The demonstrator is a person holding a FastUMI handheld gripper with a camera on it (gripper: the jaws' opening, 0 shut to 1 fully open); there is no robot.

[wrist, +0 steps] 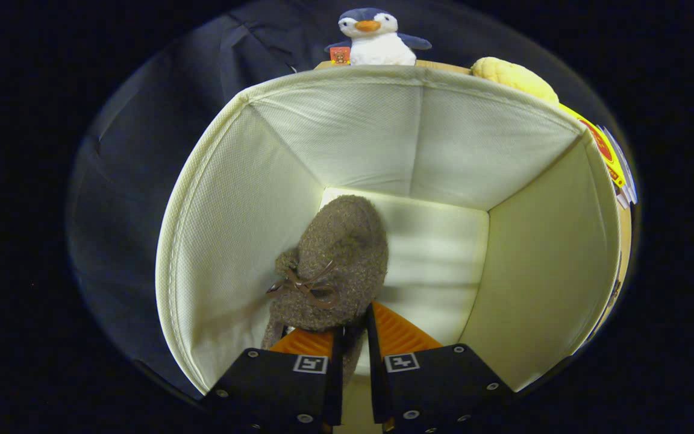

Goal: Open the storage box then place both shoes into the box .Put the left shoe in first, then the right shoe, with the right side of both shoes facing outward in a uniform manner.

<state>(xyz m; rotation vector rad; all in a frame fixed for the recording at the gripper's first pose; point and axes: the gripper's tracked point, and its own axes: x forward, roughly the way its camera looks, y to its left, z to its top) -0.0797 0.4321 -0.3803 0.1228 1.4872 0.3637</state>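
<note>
One shoe hung inside the open storage box, its heel rim pinched between the nearly closed fingers of the gripper.

Woolly and soft, it looked light but floppy, so the stiffer heel collar seemed the surest hold, well behind the bow. Its sole and heel were hidden behind the fingers; whether it touched the box floor, or was the left shoe, could not be told.
</note>
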